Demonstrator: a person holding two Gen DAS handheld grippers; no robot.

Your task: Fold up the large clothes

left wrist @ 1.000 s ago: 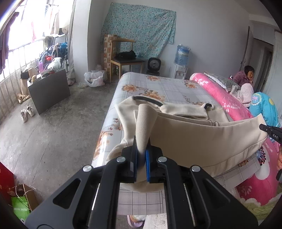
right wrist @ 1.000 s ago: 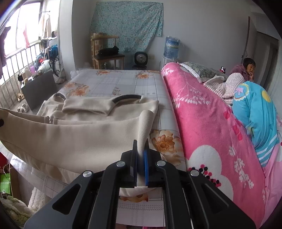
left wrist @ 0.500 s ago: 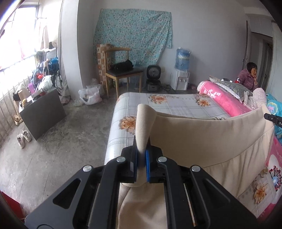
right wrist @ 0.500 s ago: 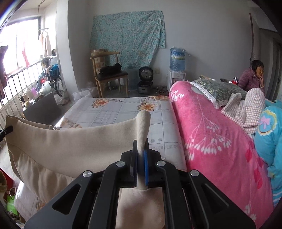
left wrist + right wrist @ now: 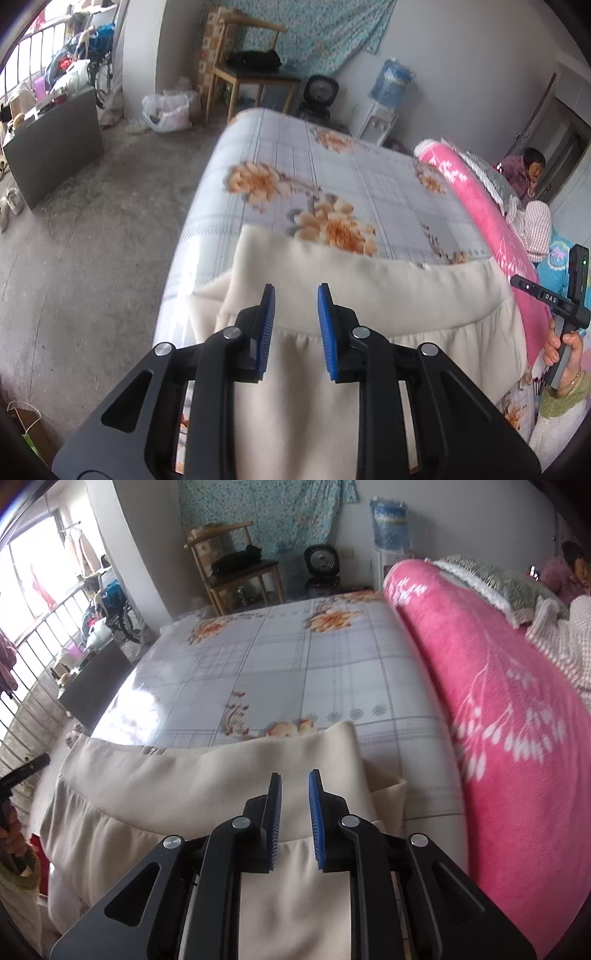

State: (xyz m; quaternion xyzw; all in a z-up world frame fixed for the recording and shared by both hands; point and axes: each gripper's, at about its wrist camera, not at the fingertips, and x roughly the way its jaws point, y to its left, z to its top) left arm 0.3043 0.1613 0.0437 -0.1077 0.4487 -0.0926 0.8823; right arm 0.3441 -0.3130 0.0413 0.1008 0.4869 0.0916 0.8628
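1. my left gripper point(image 5: 295, 291) has its blue-padded fingers point(image 5: 266, 325) spread apart, holding nothing; cream cloth shows in the gap between them.
2. my right gripper point(image 5: 294, 778) is the same: its blue-padded fingers point(image 5: 317, 819) parted, nothing clamped.
3. under both lies the cream garment point(image 5: 369, 291), a large soft piece folded over on itself, its doubled edge running across the near end of the bed point(image 5: 332, 173) and its lower part hanging over the bed's edge toward me.
4. in the left view my right hand point(image 5: 563, 343) shows at the far right, gripping the handle of its tool, beside the garment's right end.
5. the bed wears a pale grey checked sheet with orange flowers; a pink blanket point(image 5: 509, 709) with white sprigs lies along its right side.
6. beyond the bed stand a wooden chair point(image 5: 247, 70), a small fan point(image 5: 323, 90) and a water dispenser point(image 5: 391, 85) against a wall hung with a blue flowered cloth point(image 5: 266, 506).
7. a person in purple point(image 5: 526, 173) sits at the far right.
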